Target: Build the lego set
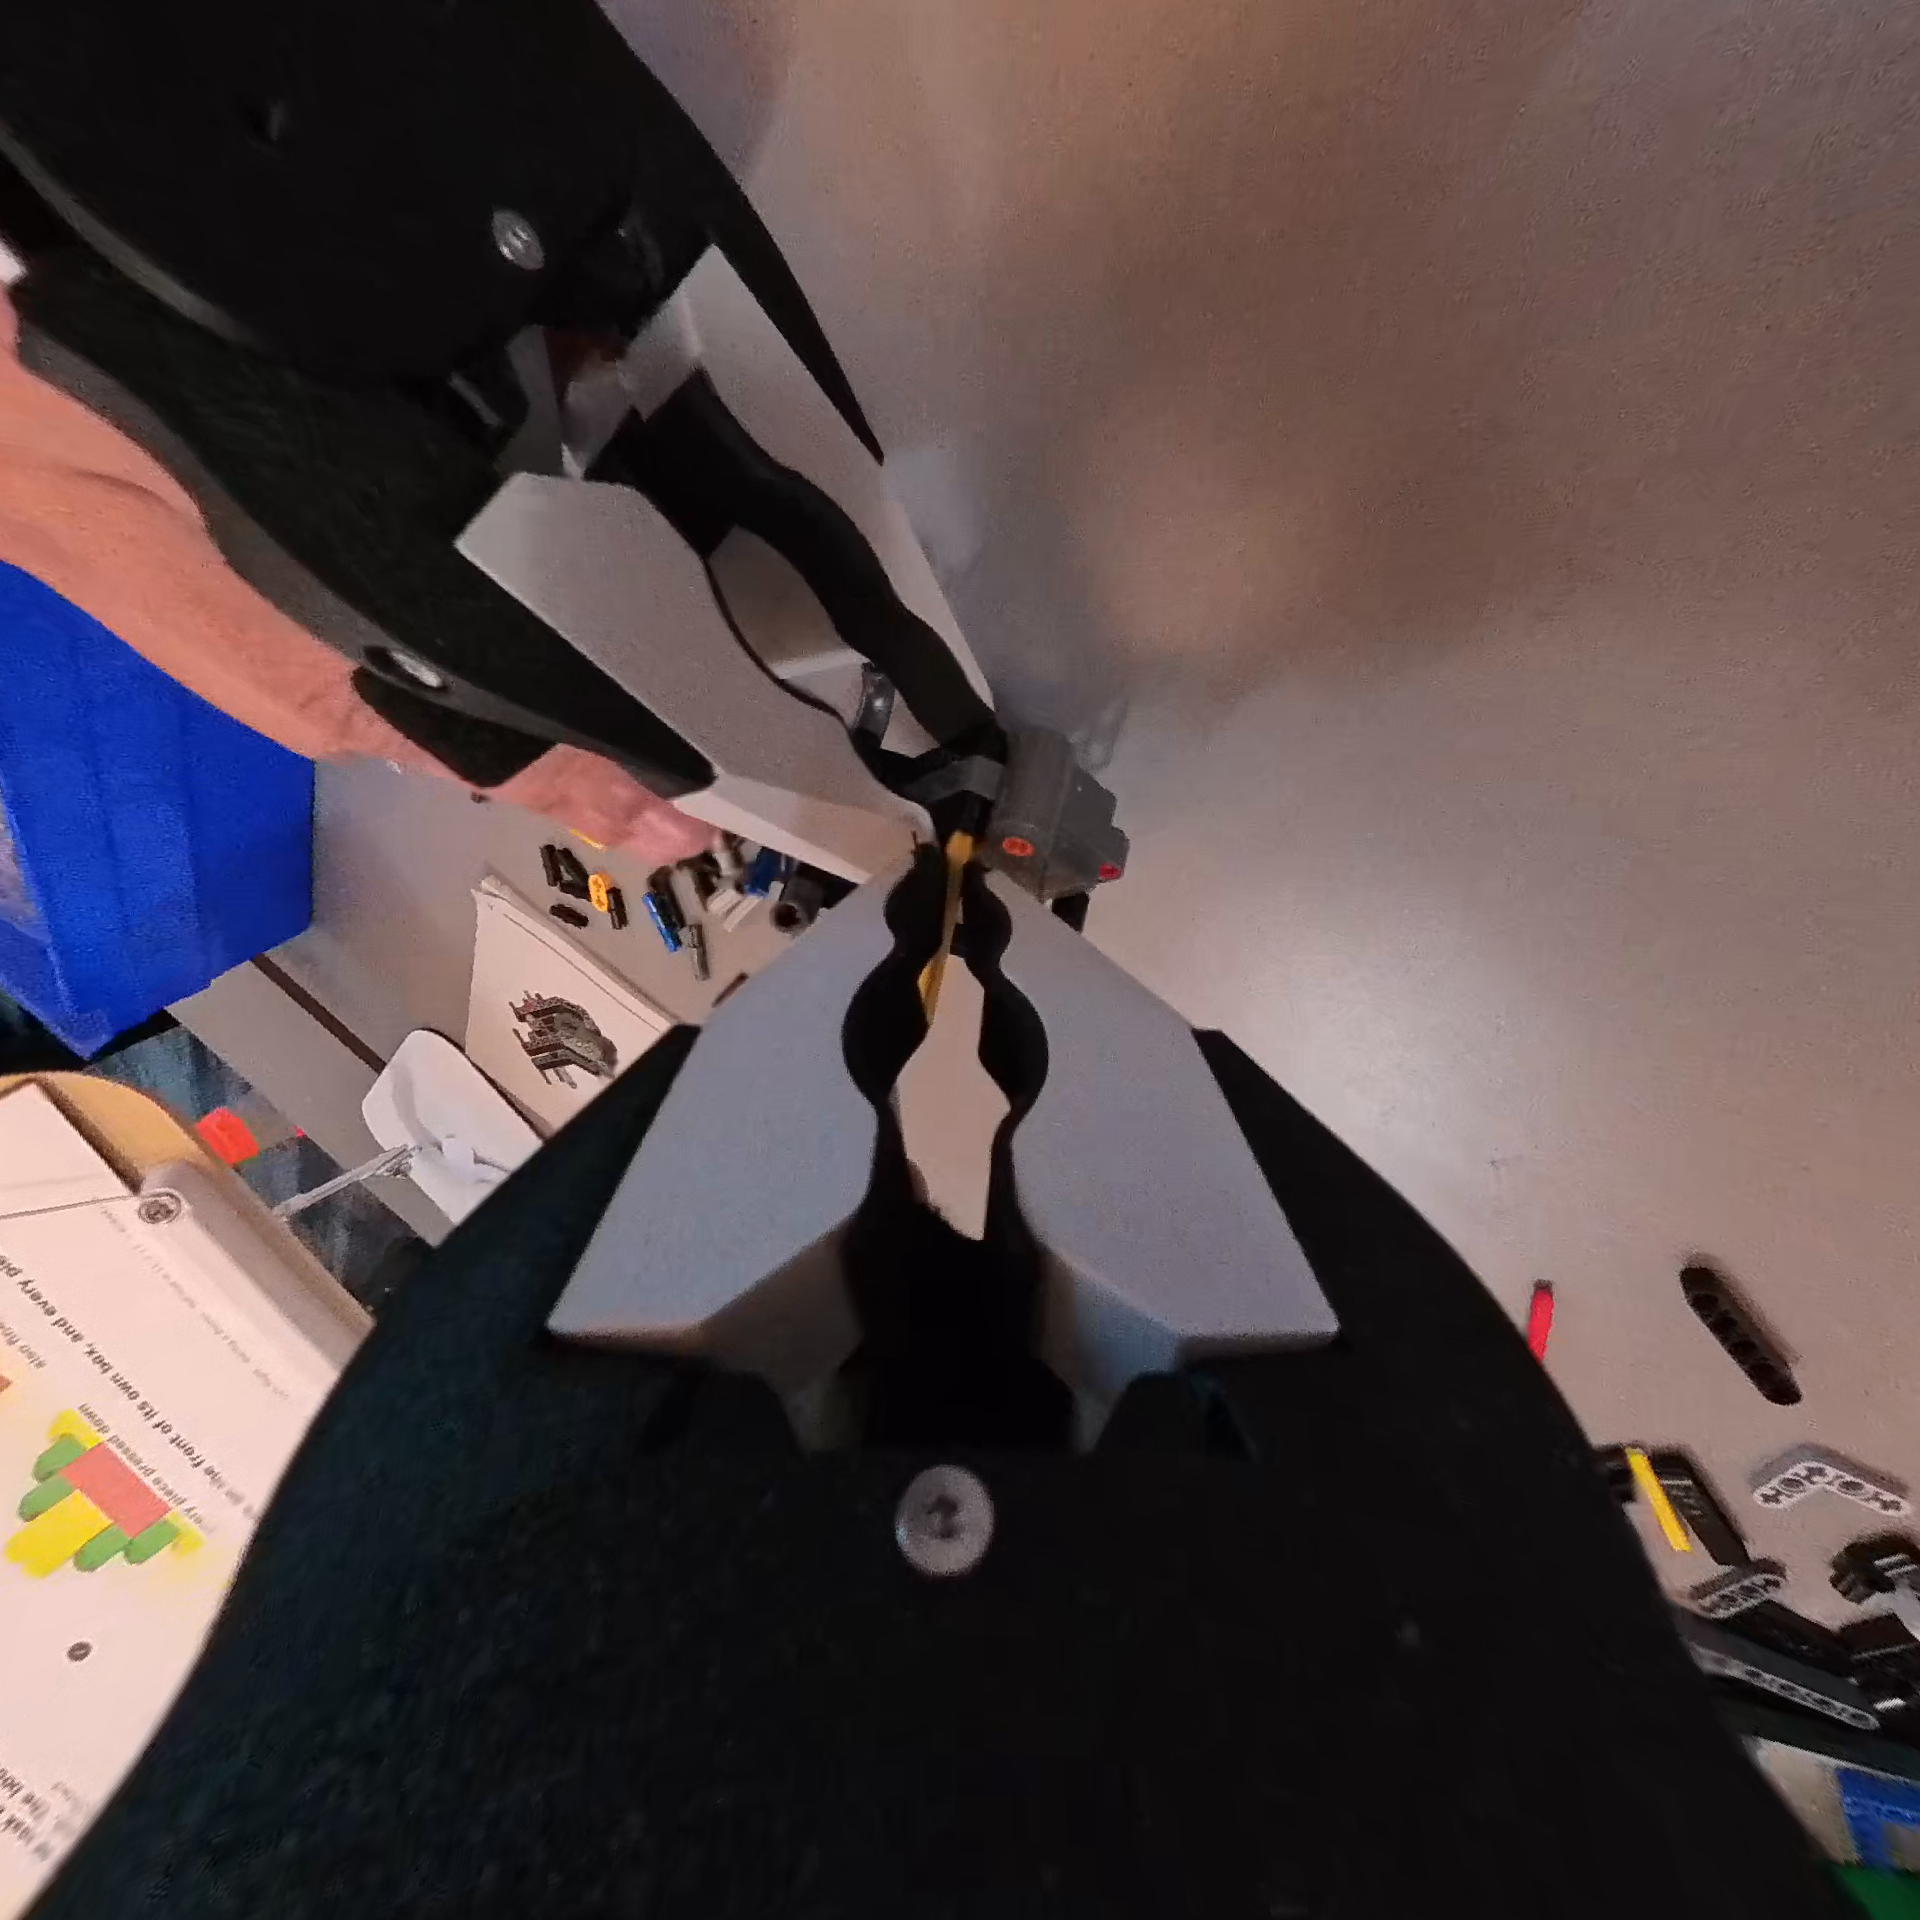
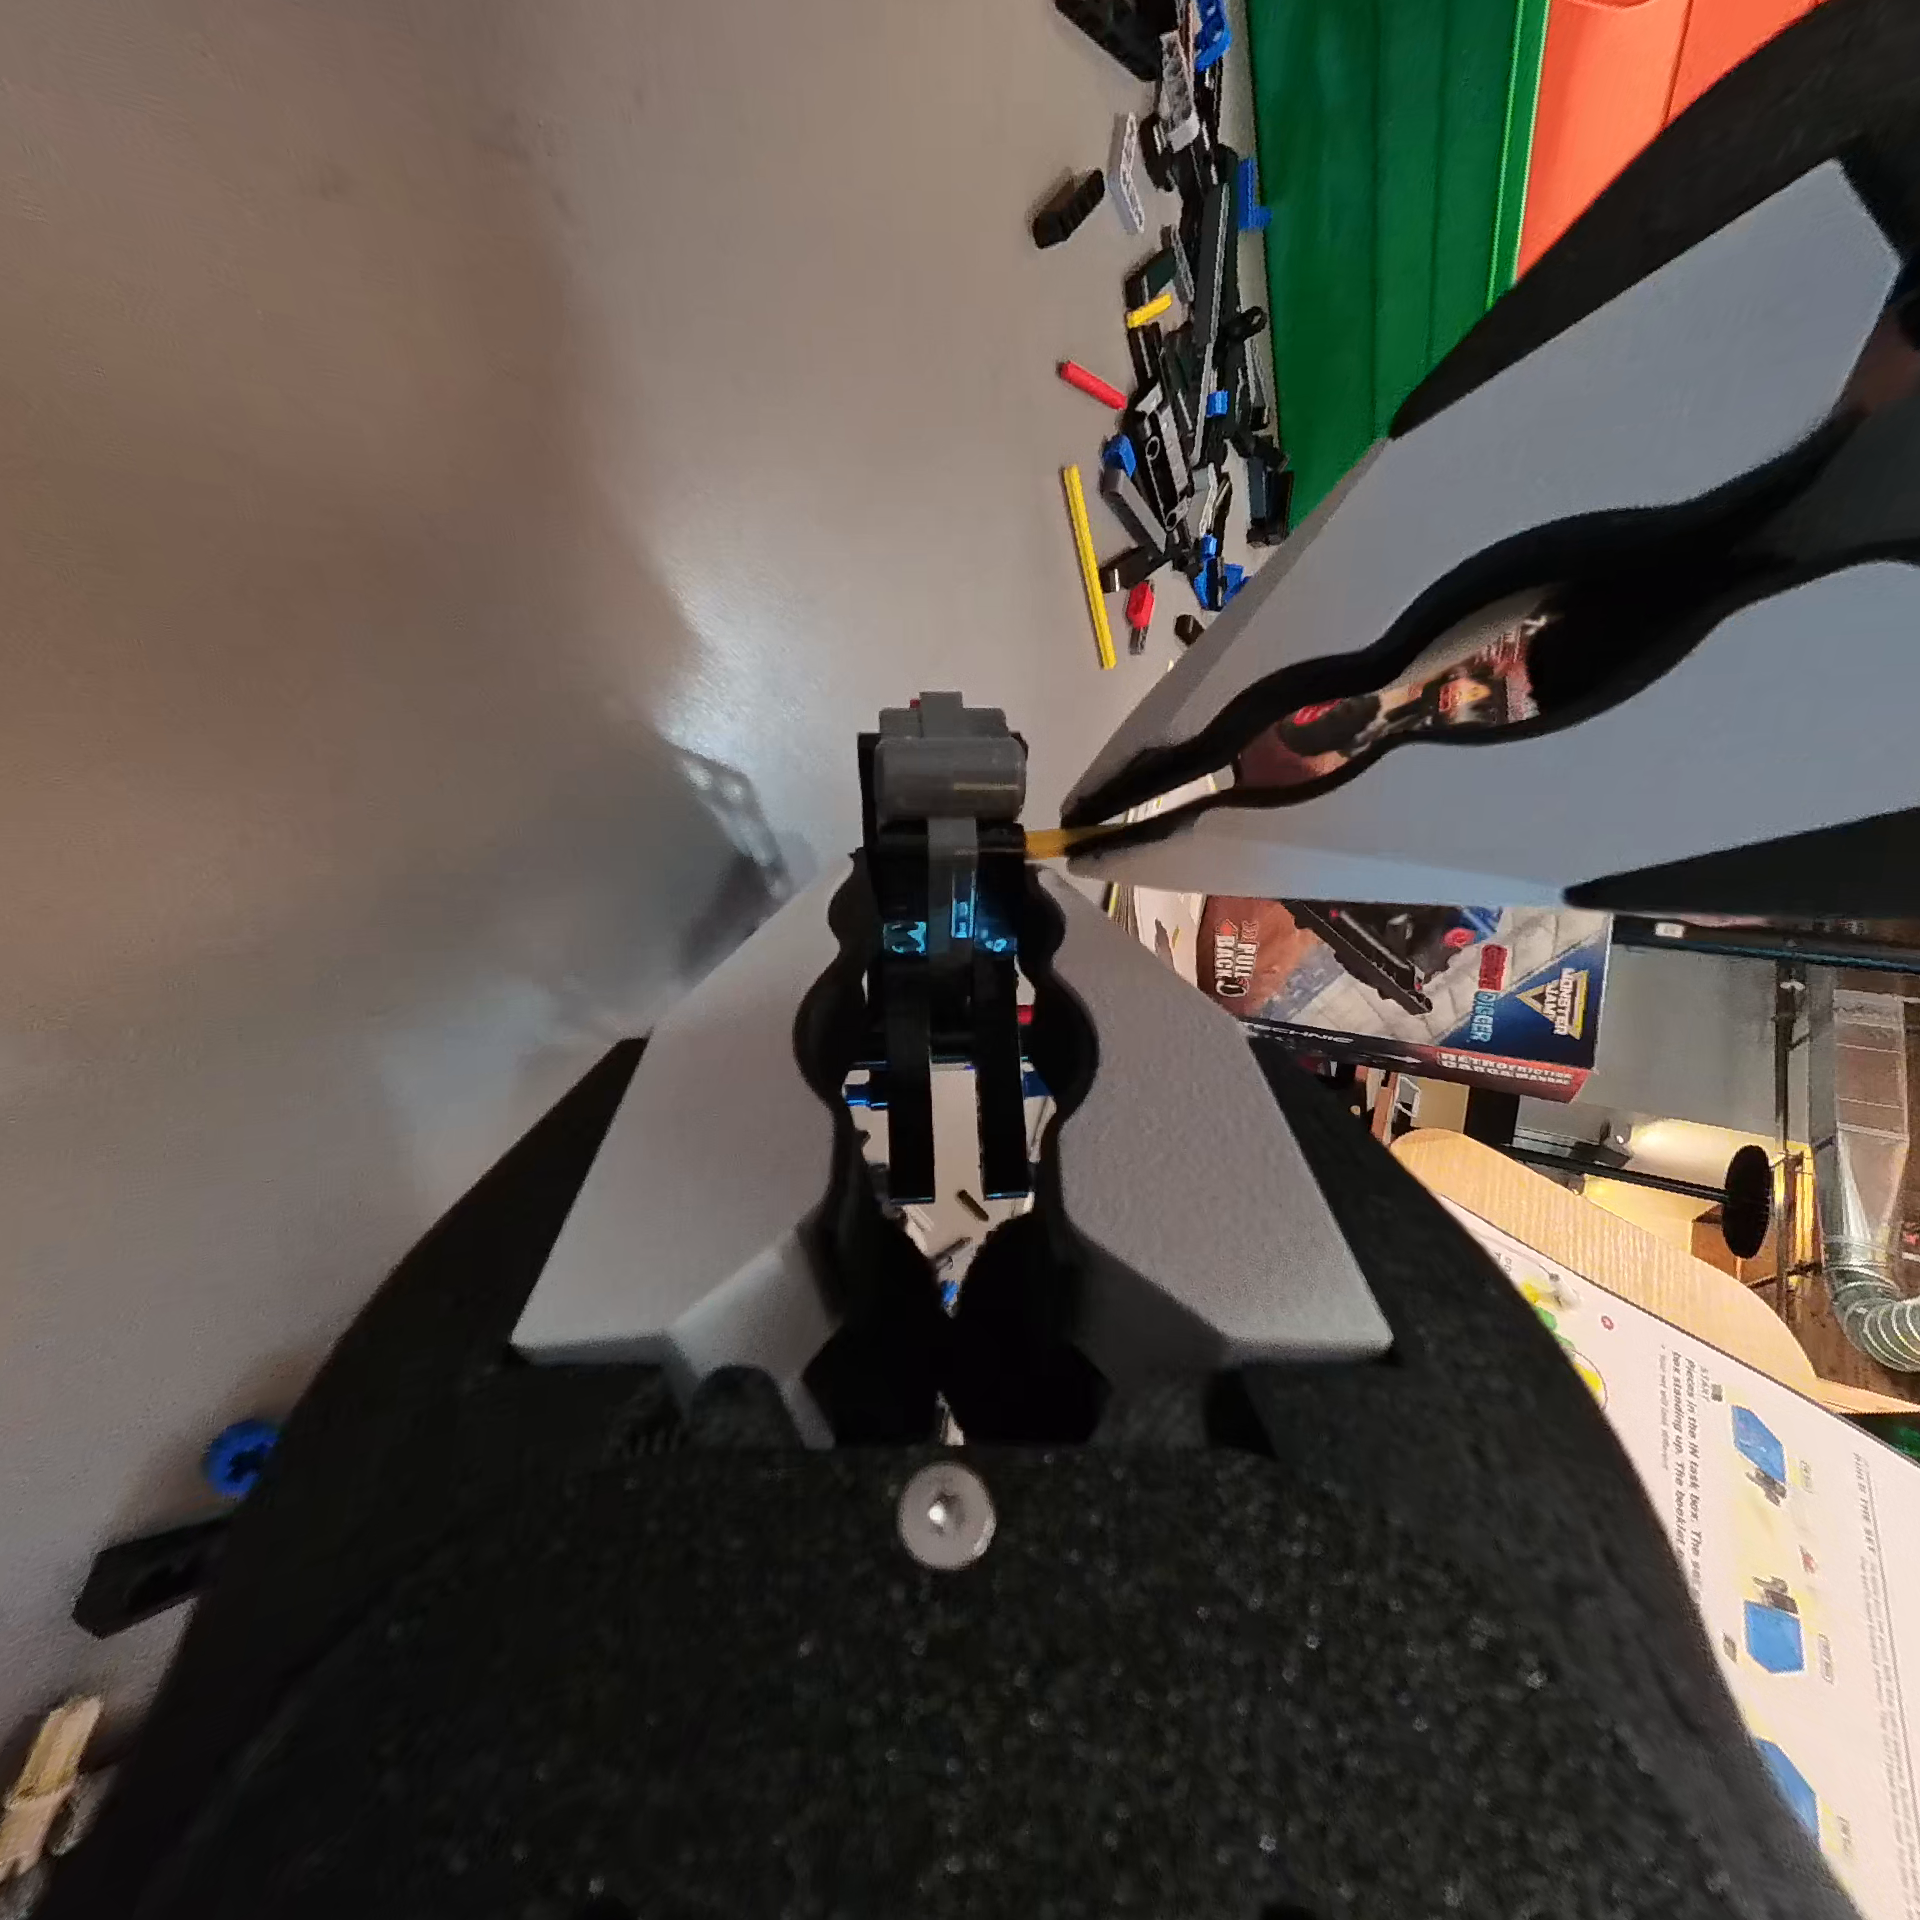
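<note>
My right gripper (image 2: pixel 945 883) is shut on a small lego assembly (image 2: pixel 940 997) of black beams topped by a dark grey block (image 2: pixel 945 769), held above the pale table. My left gripper (image 1: pixel 940 883) is shut on a thin yellow axle (image 1: pixel 938 956). The axle's tip meets the side of the assembly just under the grey block (image 1: pixel 1049 816). In the right wrist view the left gripper (image 2: pixel 1075 831) comes in from the right with the yellow axle (image 2: pixel 1044 840). In the left wrist view the right gripper (image 1: pixel 956 769) reaches in from the upper left.
Loose lego pieces (image 2: pixel 1184 416) lie beside a green bin (image 2: pixel 1382 260) and an orange bin (image 2: pixel 1642 104). A long yellow axle (image 2: pixel 1088 566), the set's box (image 2: pixel 1403 987), an instruction booklet (image 1: pixel 551 1018), a blue bin (image 1: pixel 135 810) and printed sheets (image 1: pixel 125 1455) surround the table (image 1: pixel 1455 623). Left and right tips are no more than a few centimetres apart.
</note>
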A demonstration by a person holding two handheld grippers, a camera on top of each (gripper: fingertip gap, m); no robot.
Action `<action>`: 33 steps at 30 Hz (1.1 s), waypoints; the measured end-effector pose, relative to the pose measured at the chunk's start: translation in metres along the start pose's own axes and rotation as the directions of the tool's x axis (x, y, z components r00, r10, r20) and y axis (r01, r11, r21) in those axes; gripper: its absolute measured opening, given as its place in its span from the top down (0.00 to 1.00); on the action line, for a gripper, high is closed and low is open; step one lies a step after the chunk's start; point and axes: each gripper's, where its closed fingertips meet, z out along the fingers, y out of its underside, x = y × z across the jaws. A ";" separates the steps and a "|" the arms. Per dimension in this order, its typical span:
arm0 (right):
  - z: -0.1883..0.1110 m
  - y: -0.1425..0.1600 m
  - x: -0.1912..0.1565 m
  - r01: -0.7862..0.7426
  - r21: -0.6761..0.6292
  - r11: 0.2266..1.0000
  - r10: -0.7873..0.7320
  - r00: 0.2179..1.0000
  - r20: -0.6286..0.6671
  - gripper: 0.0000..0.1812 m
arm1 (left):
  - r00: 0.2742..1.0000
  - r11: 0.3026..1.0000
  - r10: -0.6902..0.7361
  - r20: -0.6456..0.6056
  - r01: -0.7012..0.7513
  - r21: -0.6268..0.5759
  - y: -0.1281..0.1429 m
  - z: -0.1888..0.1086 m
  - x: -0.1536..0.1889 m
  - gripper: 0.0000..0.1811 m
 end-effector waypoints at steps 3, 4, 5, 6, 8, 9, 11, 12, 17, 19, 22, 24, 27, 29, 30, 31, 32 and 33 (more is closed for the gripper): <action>0.001 0.000 -0.001 0.008 -0.006 1.000 -0.008 1.000 0.001 0.86 | 0.999 0.999 -0.046 -0.023 0.045 -0.009 0.000 0.001 0.001 0.99; 0.001 0.000 -0.001 0.009 -0.005 1.000 -0.009 1.000 0.001 0.86 | 0.998 0.998 -0.061 -0.035 0.061 -0.012 0.000 0.001 0.002 0.99; 0.002 -0.001 -0.002 0.013 -0.009 1.000 -0.013 1.000 0.000 0.86 | 0.996 0.997 -0.072 -0.045 0.071 -0.016 0.000 0.002 0.003 0.99; 0.002 0.000 -0.002 0.021 -0.018 1.000 -0.021 1.000 -0.003 0.86 | 0.995 0.996 -0.086 -0.054 0.085 -0.026 0.001 0.002 0.003 0.99; 0.004 0.003 -0.001 0.036 -0.044 0.998 -0.036 0.999 -0.012 0.86 | 0.992 0.993 -0.110 -0.069 0.107 -0.043 0.002 0.004 0.003 0.99; 0.004 0.004 -0.001 0.040 -0.055 0.998 -0.041 0.999 -0.016 0.86 | 0.990 0.992 -0.121 -0.077 0.118 -0.044 0.003 0.004 0.003 0.99; 0.005 0.007 0.000 0.042 -0.074 0.996 -0.043 0.999 -0.019 0.86 | 0.986 0.988 -0.150 -0.078 0.146 -0.049 0.005 0.006 0.002 0.99; 0.005 0.009 0.001 0.041 -0.076 0.996 -0.043 0.999 -0.026 0.86 | 0.986 0.988 -0.149 -0.069 0.146 -0.050 0.006 0.006 0.001 0.99; 0.006 0.009 0.001 0.008 -0.074 0.997 -0.009 1.000 -0.016 0.86 | 0.980 0.982 -0.189 -0.064 0.187 -0.035 0.007 0.006 0.000 0.99; 0.006 0.006 -0.001 -0.005 -0.046 0.999 0.004 1.000 -0.005 0.86 | 0.975 0.977 -0.211 -0.076 0.211 -0.012 0.005 0.007 0.002 0.99; 0.006 0.002 -0.001 -0.021 -0.016 1.000 0.021 1.000 0.004 0.86 | 0.974 0.977 -0.208 -0.092 0.211 0.017 0.003 0.005 0.004 0.99; 0.005 -0.001 -0.003 -0.060 0.017 0.998 0.060 0.998 0.027 0.86 | 0.971 0.974 -0.218 -0.099 0.223 0.049 0.001 0.004 0.005 0.99; 0.004 0.000 0.002 -0.095 0.026 0.995 0.095 0.995 0.011 0.86 | 0.976 0.976 -0.206 -0.067 0.210 0.063 0.002 0.001 0.001 0.99; 0.002 0.000 0.005 -0.117 0.046 0.992 0.117 0.993 0.004 0.86 | 0.973 0.971 -0.223 -0.052 0.227 0.074 0.002 -0.001 -0.002 0.99; 0.002 0.000 0.006 -0.124 0.050 0.991 0.125 0.992 -0.002 0.86 | 0.971 0.968 -0.236 -0.046 0.239 0.080 0.003 -0.002 -0.003 0.99; 0.002 0.001 0.008 -0.134 0.048 0.990 0.135 0.991 -0.011 0.86 | 0.969 0.966 -0.243 -0.037 0.245 0.076 0.005 -0.003 -0.004 0.99; 0.002 0.001 0.010 -0.142 0.052 0.989 0.143 0.990 -0.019 0.86 | 0.970 0.967 -0.242 -0.028 0.243 0.070 0.007 -0.004 -0.006 0.98; 0.001 0.000 0.011 -0.149 0.065 0.987 0.150 0.988 -0.021 0.86 | 0.970 0.968 -0.241 -0.024 0.242 0.070 0.007 -0.005 -0.007 0.98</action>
